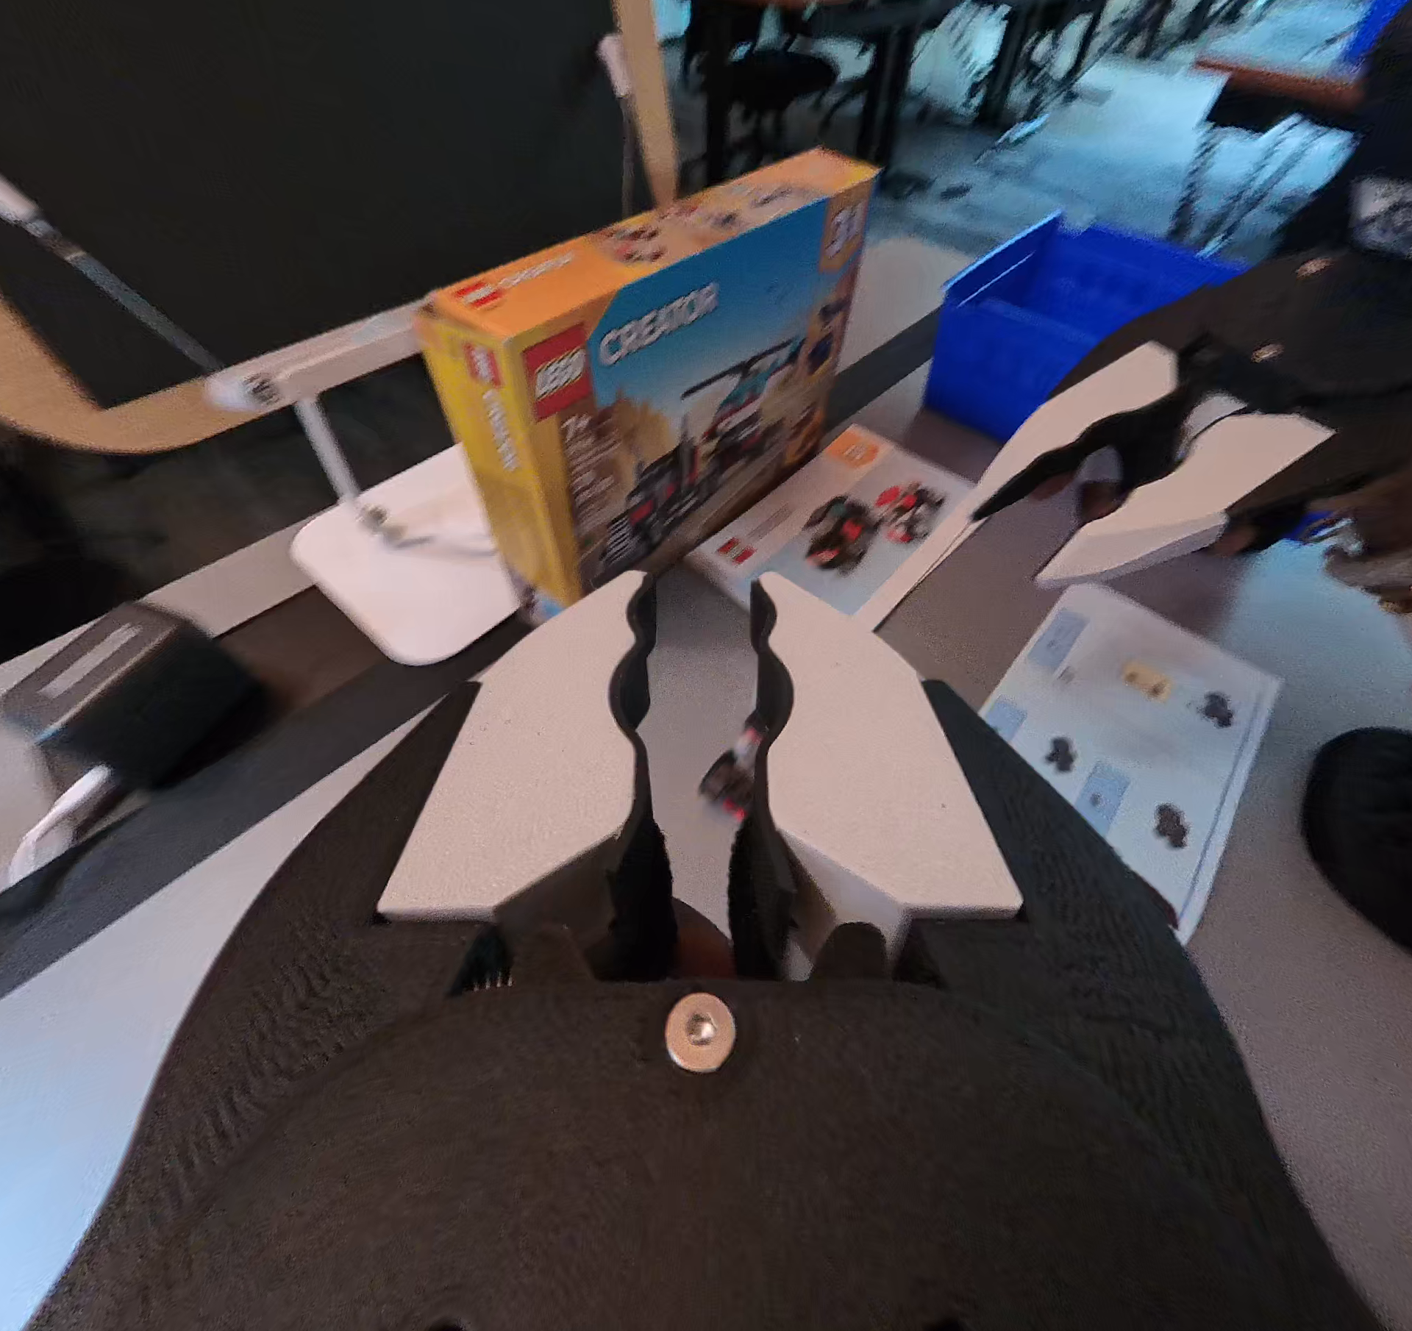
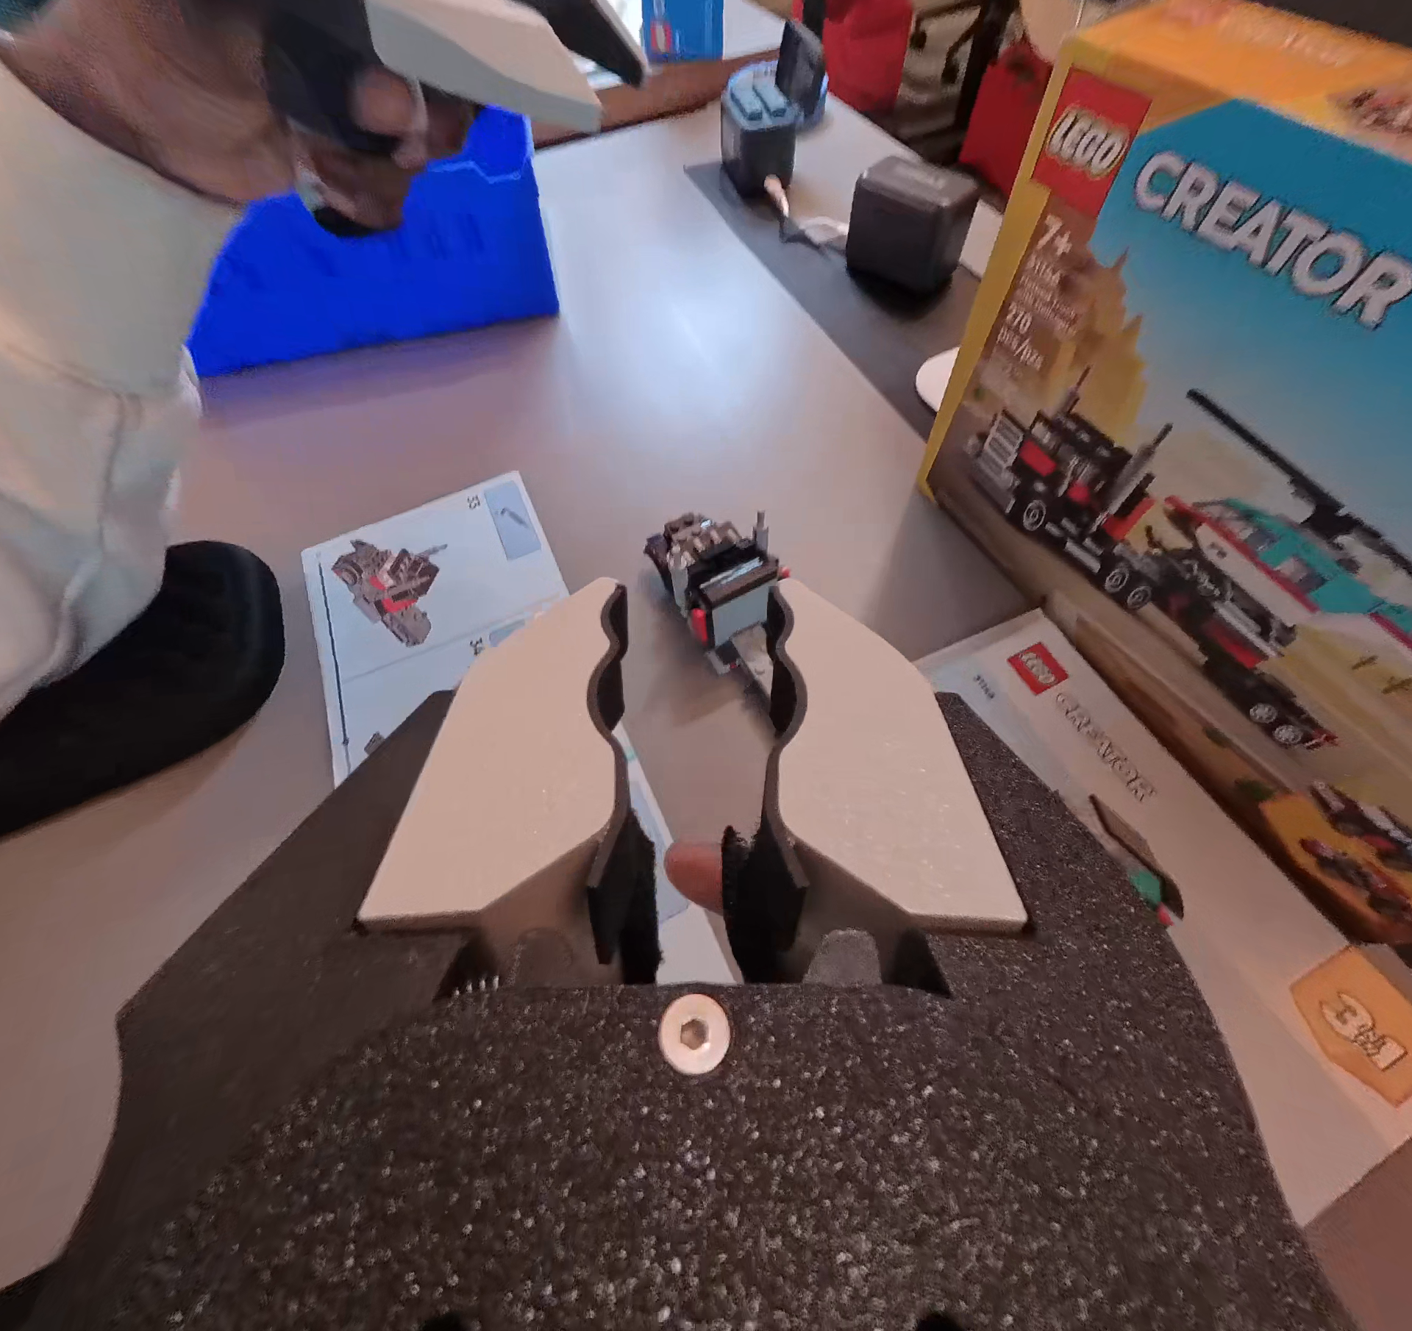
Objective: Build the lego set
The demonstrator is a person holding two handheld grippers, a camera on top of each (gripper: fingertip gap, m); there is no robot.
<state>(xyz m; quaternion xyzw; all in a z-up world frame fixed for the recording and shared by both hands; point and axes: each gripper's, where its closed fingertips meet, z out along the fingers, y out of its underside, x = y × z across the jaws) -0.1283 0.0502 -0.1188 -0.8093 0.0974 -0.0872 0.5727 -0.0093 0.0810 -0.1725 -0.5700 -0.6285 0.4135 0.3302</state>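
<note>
Worktop (image 2: 688,377): grey, with a dark strip along its far side.
Lego box (image 2: 1192,393): the landmark, standing upright on the worktop.
Partly built truck (image 2: 714,580): black and grey, on the worktop in front of the box, clear of it.
Right hand-held gripper (image 2: 699,607): fingers apart, empty, low over the worktop; the truck's rear sits just ahead between the tips, contact unclear.
Left hand-held gripper (image 1: 703,599): fingers apart, holding nothing, pointed at the box's lower edge; the truck shows blurred through the gap.
Open instruction booklet (image 2: 428,568): flat, farther from the box than the truck.
Closed booklet (image 2: 1070,721): flat at the box's foot.
Blue bin (image 2: 397,255): well away from the box.
</note>
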